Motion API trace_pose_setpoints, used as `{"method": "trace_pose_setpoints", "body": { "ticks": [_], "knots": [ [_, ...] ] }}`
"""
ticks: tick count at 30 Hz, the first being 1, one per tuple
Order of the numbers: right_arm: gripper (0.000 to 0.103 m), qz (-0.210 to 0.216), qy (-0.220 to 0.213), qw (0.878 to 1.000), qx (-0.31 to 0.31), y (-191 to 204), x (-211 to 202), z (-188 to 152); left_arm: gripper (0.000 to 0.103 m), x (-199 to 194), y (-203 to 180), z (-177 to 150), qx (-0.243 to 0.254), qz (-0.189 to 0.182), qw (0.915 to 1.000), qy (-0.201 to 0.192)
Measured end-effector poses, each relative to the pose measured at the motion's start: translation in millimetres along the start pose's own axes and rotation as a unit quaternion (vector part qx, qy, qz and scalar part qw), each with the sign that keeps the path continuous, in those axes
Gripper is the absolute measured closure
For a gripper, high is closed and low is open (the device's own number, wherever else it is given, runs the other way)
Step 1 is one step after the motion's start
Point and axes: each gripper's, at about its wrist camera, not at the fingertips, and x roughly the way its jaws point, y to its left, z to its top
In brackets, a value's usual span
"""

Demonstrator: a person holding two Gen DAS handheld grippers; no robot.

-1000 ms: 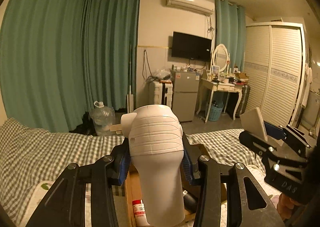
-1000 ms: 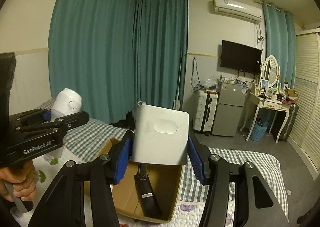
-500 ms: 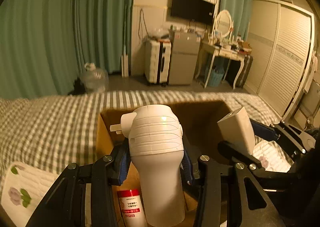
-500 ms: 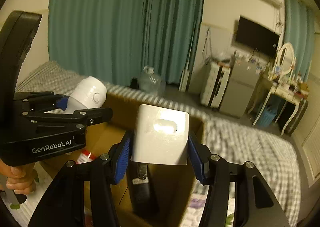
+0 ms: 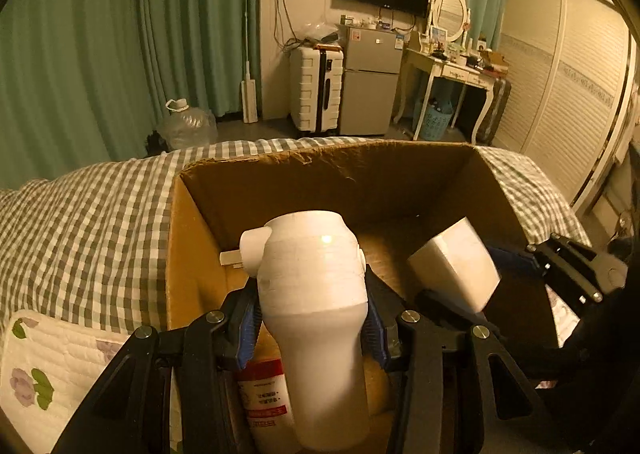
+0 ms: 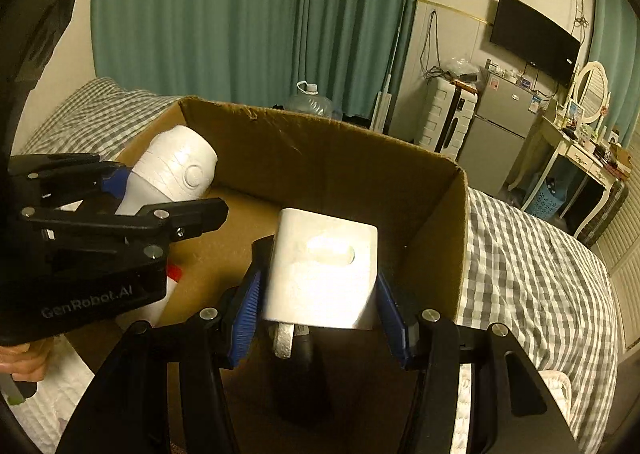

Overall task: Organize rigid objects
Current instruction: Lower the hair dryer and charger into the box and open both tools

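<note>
An open cardboard box (image 5: 320, 158) stands on the bed. My left gripper (image 5: 310, 318) reaches over its left half. A white bottle (image 5: 312, 274) with a ribbed round head sits between its blue pads, which still touch it while the jaws are opening. My right gripper (image 6: 320, 314) is shut on a white rectangular block (image 6: 324, 274) with an oval recess, held above the box's right half. From the right wrist view, the left gripper (image 6: 120, 194) and bottle (image 6: 176, 170) are at the left. On the box floor lie a red-capped bottle (image 5: 262, 402) and a black object (image 6: 304, 382).
A grey checked bedspread (image 5: 88, 222) surrounds the box, with a white quilted floral pad (image 5: 36, 374) at the near left. Beyond the bed are a water jug (image 5: 186, 126), a white suitcase (image 5: 316, 90), a small fridge (image 5: 370, 86) and a dressing table (image 5: 452, 66).
Both grippers have come down and tilted forward with their objects, from above the bed to inside the box's opening. The box walls now fill the middle of both views.
</note>
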Motion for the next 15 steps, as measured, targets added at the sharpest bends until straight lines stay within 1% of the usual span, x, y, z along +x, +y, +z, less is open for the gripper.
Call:
{"method": "trace_pose_setpoints", "body": {
  "ticks": [2, 3, 4, 6, 8, 9, 11, 15],
  "knots": [
    [0.049, -0.004, -0.006, 1.000, -0.004, 0, -3, 1, 0.054, -1, 3, 0, -0.005, -0.002, 1.0000, 0.004],
    [0.046, -0.010, -0.010, 1.000, -0.007, 1, -6, 2, 0.053, -1, 4, 1, -0.007, 0.001, 0.9999, 0.007],
    [0.039, -0.016, -0.015, 1.000, -0.010, 1, -10, 3, 0.051, -2, 4, 1, -0.008, 0.004, 0.9999, 0.009],
    [0.034, -0.022, -0.027, 0.999, -0.010, 2, -18, 4, 0.049, -8, 8, 2, -0.010, 0.004, 0.9999, 0.008],
    [0.034, -0.030, -0.039, 0.999, -0.005, -1, -30, 6, 0.049, -20, 11, 5, -0.009, 0.007, 0.9999, -0.008],
    [0.034, -0.025, -0.039, 0.999, -0.004, -2, -35, 8, 0.049, -26, 11, 7, -0.008, 0.008, 0.9998, -0.015],
    [0.034, -0.028, -0.049, 0.998, 0.000, -4, -47, 10, 0.049, -46, 12, 12, -0.010, 0.012, 0.9993, -0.035],
    [0.034, -0.039, -0.080, 0.996, 0.007, -3, -80, 17, 0.048, -80, 16, 20, -0.022, 0.016, 0.9974, -0.067]
  ]
}}
